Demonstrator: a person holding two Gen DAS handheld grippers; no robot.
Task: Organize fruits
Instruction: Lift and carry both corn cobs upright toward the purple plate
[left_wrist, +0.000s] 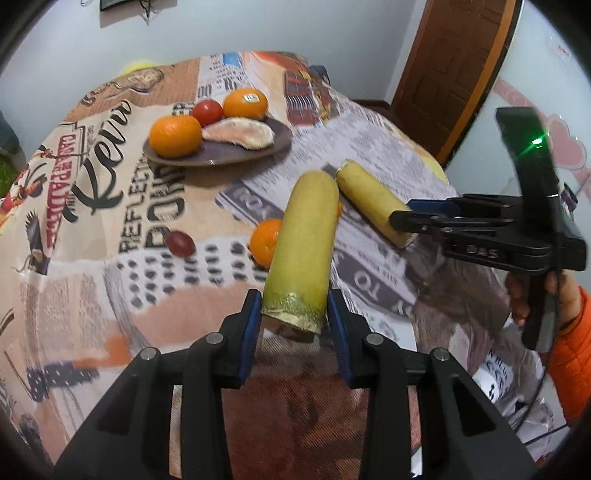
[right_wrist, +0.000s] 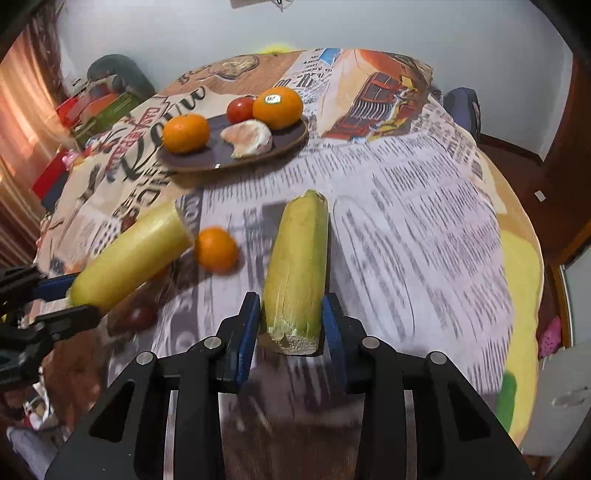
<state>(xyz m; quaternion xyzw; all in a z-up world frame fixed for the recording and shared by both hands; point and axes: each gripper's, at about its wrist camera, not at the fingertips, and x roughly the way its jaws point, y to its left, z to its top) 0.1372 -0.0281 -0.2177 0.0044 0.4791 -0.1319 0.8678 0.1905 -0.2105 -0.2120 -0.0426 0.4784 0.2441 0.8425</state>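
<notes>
— What do the left tongs (left_wrist: 294, 317) have?

— They grip a pale yellow-green husked cob (left_wrist: 303, 243) by its cut base, both blue pads pressed on it, the cob pointing away over the desk.

— And the right tongs (right_wrist: 291, 325)?

— Clamped the same way on a second cob (right_wrist: 297, 269), seen end-on from their own camera. In the left view the two cobs' far tips sit just beside each other (touching or not, I cannot tell).

— What lies below?

— A small orange (right_wrist: 215, 249) and a dark red fruit (left_wrist: 180, 243) on the printed cloth (right_wrist: 406, 221) covering the desk — the orange just beside the left cob in both views.

— Farther out?

— A dark plate (left_wrist: 266, 147) holding two oranges (left_wrist: 175, 135), a tomato (left_wrist: 207, 112) and a pale peeled piece of fruit (left_wrist: 240, 133). A hand (left_wrist: 532, 295) in an orange sleeve (left_wrist: 572, 358) holds the right tool.
</notes>
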